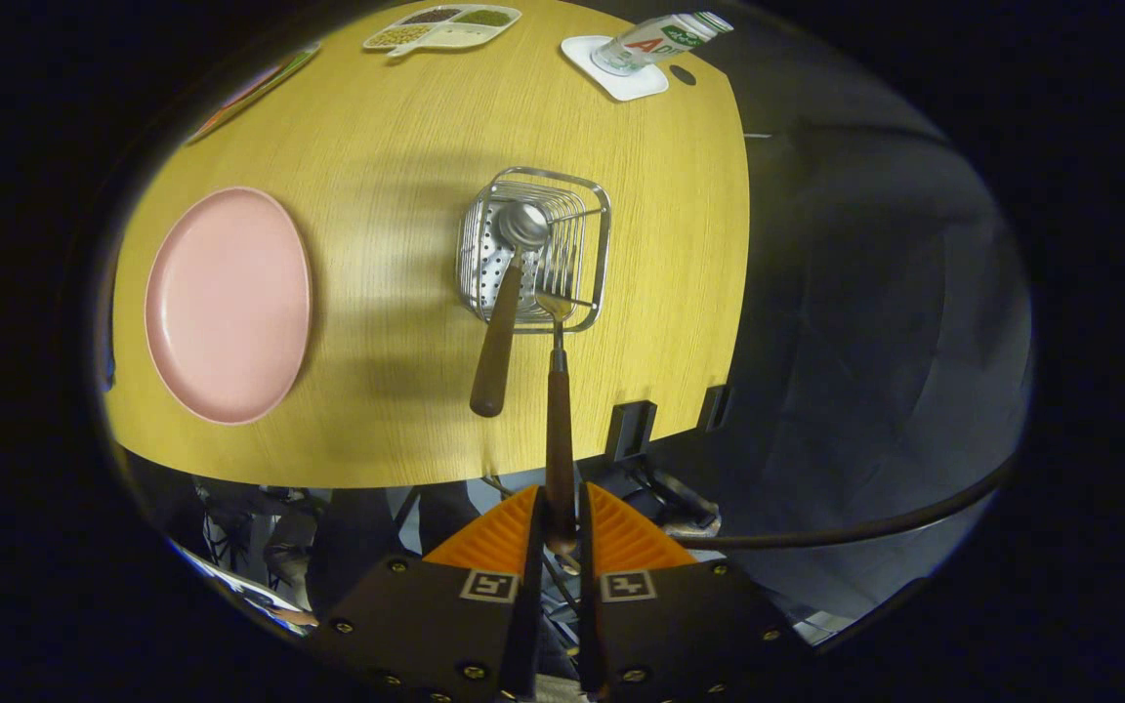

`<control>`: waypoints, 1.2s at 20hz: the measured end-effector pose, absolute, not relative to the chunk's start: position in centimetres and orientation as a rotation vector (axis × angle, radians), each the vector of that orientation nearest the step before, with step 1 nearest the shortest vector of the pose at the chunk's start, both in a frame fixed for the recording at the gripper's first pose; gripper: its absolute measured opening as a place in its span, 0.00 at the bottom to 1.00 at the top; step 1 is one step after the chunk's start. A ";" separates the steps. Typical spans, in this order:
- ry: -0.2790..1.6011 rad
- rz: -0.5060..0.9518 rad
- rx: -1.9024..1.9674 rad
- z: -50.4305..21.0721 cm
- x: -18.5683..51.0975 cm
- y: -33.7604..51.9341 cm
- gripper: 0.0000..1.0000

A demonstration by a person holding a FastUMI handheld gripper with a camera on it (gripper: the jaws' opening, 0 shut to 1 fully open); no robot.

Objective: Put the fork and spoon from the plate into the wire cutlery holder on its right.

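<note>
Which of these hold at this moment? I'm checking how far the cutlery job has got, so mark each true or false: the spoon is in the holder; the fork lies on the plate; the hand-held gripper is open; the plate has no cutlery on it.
1. The spoon stands in the wire cutlery holder. True.
2. The fork lies on the plate. False: its handle is clamped between the fingers, its tines at the holder's near rim.
3. The hand-held gripper is open. False: it is shut on the fork's handle.
4. The pink plate has no cutlery on it. True.
</note>
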State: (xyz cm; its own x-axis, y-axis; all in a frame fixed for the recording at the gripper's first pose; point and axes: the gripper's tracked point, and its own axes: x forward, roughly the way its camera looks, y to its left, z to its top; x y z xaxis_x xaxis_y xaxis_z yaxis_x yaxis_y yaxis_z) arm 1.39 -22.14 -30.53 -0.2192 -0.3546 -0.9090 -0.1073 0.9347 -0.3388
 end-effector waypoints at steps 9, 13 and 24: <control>1.716 -0.223 -0.307 -30.1 2.2 -21.3 0.52; 1.581 -0.240 -0.211 -28.6 3.5 -20.3 0.52; 0.725 -0.299 0.037 -14.3 10.9 -17.9 0.37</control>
